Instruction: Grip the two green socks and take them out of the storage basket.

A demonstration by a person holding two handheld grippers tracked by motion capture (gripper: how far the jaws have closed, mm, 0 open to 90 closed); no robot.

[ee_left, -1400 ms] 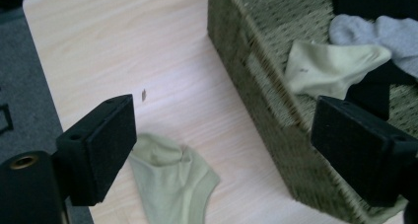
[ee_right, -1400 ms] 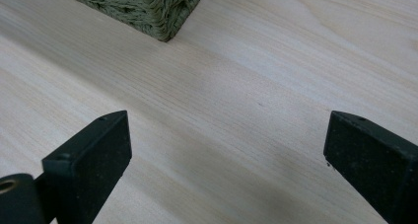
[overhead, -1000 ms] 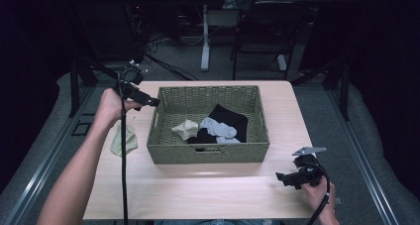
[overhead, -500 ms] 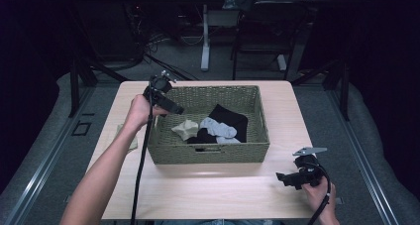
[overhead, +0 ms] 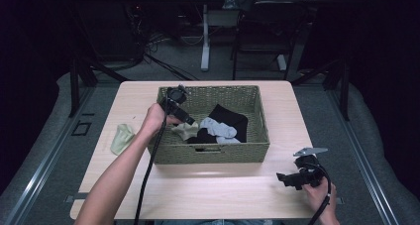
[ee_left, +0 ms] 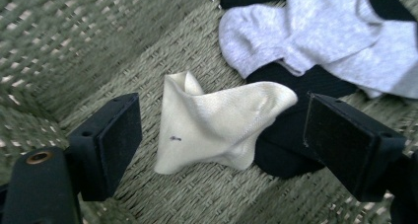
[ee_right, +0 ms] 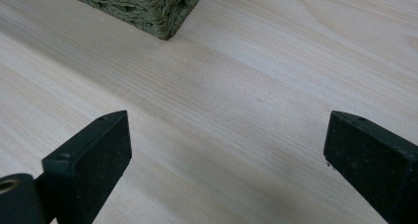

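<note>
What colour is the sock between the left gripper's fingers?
Cream sock, clearest in the left gripper view.

Bare forearms, each hand with a black hand-held gripper

The left hand-held gripper (overhead: 189, 121) is matte black, with a bulky dark camera block on top and a thick black cable trailing along the bare forearm. In the left gripper view its two jaws are square black blocks with flat pads, one carrying a small screw hole and a brass-coloured fitting at its base. The right hand-held gripper (overhead: 282, 178) is black too, topped by a grey three-cornered plate, its black cable looping past the wrist. No sleeves show.
</note>
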